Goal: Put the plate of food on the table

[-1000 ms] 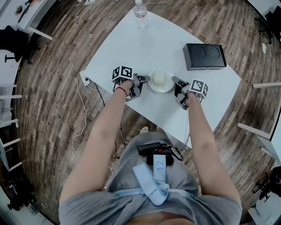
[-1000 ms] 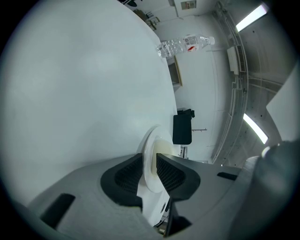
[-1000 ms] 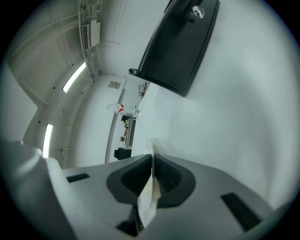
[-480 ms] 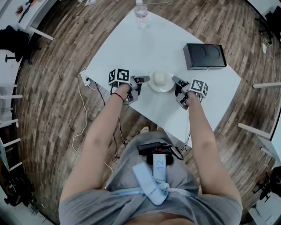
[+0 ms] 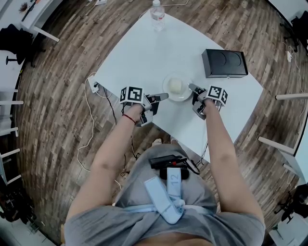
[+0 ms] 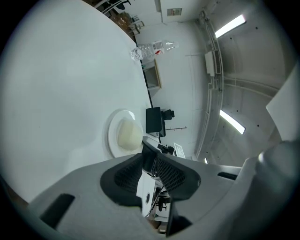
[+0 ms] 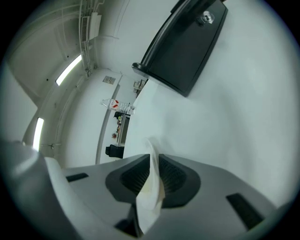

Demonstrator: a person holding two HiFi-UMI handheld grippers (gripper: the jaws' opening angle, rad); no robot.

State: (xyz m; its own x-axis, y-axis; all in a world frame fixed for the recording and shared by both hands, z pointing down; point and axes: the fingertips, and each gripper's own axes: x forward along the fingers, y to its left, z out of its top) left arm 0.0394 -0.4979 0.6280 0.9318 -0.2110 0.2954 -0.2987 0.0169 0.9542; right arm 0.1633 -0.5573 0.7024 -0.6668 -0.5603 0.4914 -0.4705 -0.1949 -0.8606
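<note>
A white plate (image 5: pixel 168 87) with a pale round mound of food (image 5: pixel 176 85) rests on the white table (image 5: pixel 144 53) near its front edge. My right gripper (image 5: pixel 193 89) is shut on the plate's right rim; in the right gripper view the thin rim (image 7: pixel 150 187) is pinched between the jaws (image 7: pixel 153 158). My left gripper (image 5: pixel 162 97) hangs a little left of the plate and nearer me, apart from it. Its jaws (image 6: pixel 149 154) stand slightly open with nothing between them. The plate (image 6: pixel 112 136) and food (image 6: pixel 129 135) lie just ahead of them.
A black box (image 5: pixel 224 62) (image 7: pixel 187 42) lies on the table right of and beyond the plate. A water bottle (image 5: pixel 157 14) (image 6: pixel 150 48) stands at the table's far edge. A power strip with cables (image 5: pixel 94 86) hangs at the left corner. Wooden floor surrounds the table.
My left gripper has let go of the plate's left rim and drawn back toward me and to the left. The right gripper and the plate have hardly moved.
</note>
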